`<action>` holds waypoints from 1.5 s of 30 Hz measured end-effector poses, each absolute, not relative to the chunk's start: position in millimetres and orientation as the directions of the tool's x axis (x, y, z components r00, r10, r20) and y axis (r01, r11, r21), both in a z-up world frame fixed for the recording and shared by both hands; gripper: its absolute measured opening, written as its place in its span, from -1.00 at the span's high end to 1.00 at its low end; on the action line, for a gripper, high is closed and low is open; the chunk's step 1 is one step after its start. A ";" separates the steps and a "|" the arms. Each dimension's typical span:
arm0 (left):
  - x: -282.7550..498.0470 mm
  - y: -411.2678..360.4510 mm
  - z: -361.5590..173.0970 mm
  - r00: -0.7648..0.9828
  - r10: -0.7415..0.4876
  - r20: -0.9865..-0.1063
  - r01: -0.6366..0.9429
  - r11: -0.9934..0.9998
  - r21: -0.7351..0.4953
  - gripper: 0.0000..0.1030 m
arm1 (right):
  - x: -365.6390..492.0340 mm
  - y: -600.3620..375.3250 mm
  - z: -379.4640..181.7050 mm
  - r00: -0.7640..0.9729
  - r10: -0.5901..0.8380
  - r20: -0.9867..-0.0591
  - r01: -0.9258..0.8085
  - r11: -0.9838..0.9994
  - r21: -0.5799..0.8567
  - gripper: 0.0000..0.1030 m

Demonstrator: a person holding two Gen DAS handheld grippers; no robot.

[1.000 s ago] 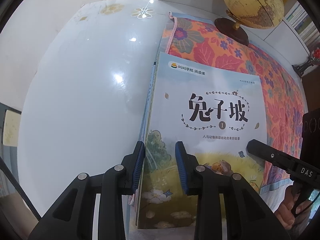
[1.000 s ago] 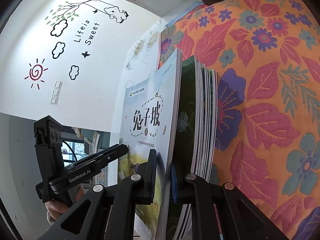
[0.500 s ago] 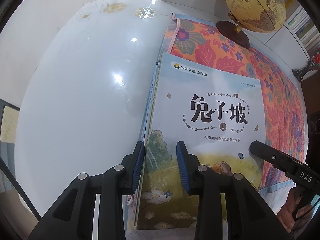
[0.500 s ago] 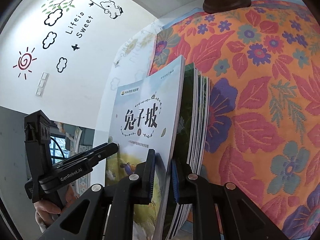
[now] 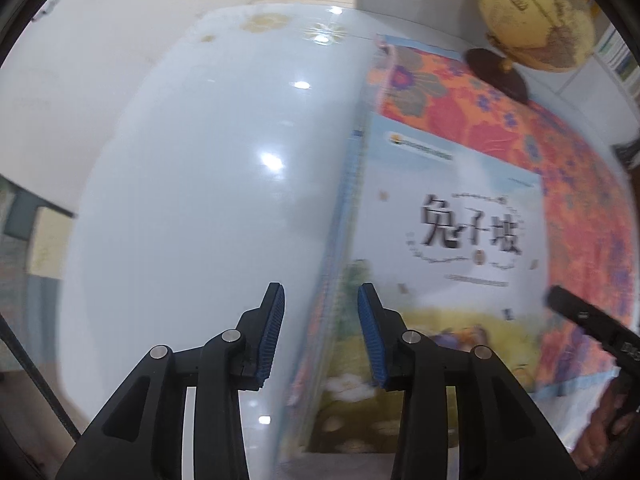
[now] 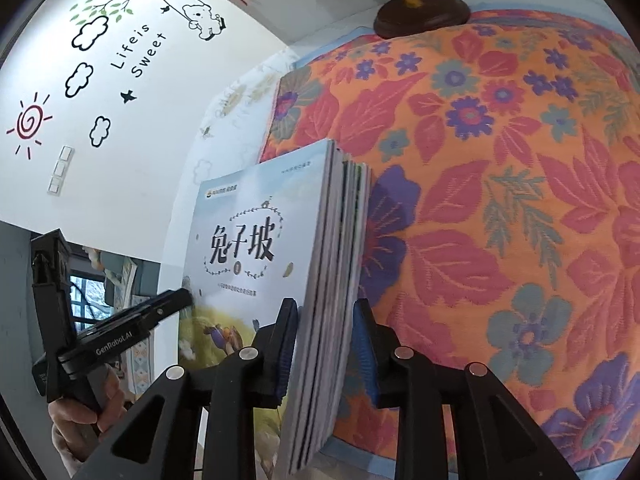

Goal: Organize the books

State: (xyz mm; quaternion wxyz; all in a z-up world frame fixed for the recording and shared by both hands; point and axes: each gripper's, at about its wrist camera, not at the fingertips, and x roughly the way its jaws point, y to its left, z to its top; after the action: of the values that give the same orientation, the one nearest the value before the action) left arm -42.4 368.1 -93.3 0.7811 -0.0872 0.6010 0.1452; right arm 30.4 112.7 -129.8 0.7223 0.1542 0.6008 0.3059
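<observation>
A stack of thin books (image 5: 460, 240) lies half on a flowered cloth (image 5: 520, 132) and half on the glossy white table (image 5: 192, 200). Its top cover is pale blue with a black Chinese title. My left gripper (image 5: 322, 332) straddles the stack's left edge, its jaws opening, with a gap beside the pads. My right gripper (image 6: 326, 336) straddles the opposite edge of the books (image 6: 248, 240). Its jaws are opening too, with the whole stack between them. A finger of the left gripper (image 6: 168, 304) rests at the cover's far side.
A yellow globe (image 5: 536, 12) on a dark round base (image 6: 420, 16) stands at the back of the orange cloth (image 6: 500, 200). A white wall with stickers (image 6: 120, 60) rises behind the table. A person's hands (image 6: 80, 432) hold the gripper handles.
Both grippers' jaws have widened. The right one, earlier pinched on the top book alone, now spans the whole stack. The left view has tilted and blurred.
</observation>
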 end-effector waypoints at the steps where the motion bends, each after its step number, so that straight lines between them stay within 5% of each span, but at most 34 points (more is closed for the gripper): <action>1: -44.1 365.8 -88.3 0.233 0.154 -0.960 -0.330 0.941 0.071 0.31 | 29.1 110.3 -126.1 0.096 0.618 -0.780 -0.261 0.772 0.580 0.46; 12: -69.0 301.6 -17.3 0.332 0.162 -0.929 -0.277 0.958 0.068 0.31 | -6.5 40.5 -23.6 0.259 0.508 -0.822 -0.328 0.846 0.420 0.45; 16: -81.2 254.6 11.7 0.384 0.148 -0.911 -0.231 0.971 0.060 0.31 | -37.3 6.9 11.0 0.372 0.432 -0.822 -0.339 0.887 0.312 0.05; 23: -108.1 189.1 29.2 0.404 0.170 -0.899 -0.246 0.967 0.072 0.31 | -84.5 -24.6 37.2 0.439 0.373 -0.817 -0.392 0.898 0.200 -0.05; 28: -123.1 156.7 27.1 0.435 0.135 -0.890 -0.249 0.968 0.025 0.28 | -102.4 -38.4 49.6 0.496 0.376 -0.782 -0.417 0.894 0.165 -0.36; 35: -134.0 134.9 24.5 0.418 0.172 -0.892 -0.233 0.969 0.078 0.26 | -110.9 -32.5 58.7 0.500 0.382 -0.777 -0.424 0.890 0.166 -0.37; 45: -135.7 152.2 24.6 0.430 0.159 -0.889 -0.221 0.973 0.068 -0.07 | -110.7 -17.0 61.5 0.531 0.288 -0.797 -0.314 0.940 0.130 -0.39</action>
State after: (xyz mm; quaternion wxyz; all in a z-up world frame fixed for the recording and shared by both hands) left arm -135.8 152.2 24.6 0.8451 -0.0293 0.5218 0.1125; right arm -110.6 -17.0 61.4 0.8747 -0.0146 0.4527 0.1722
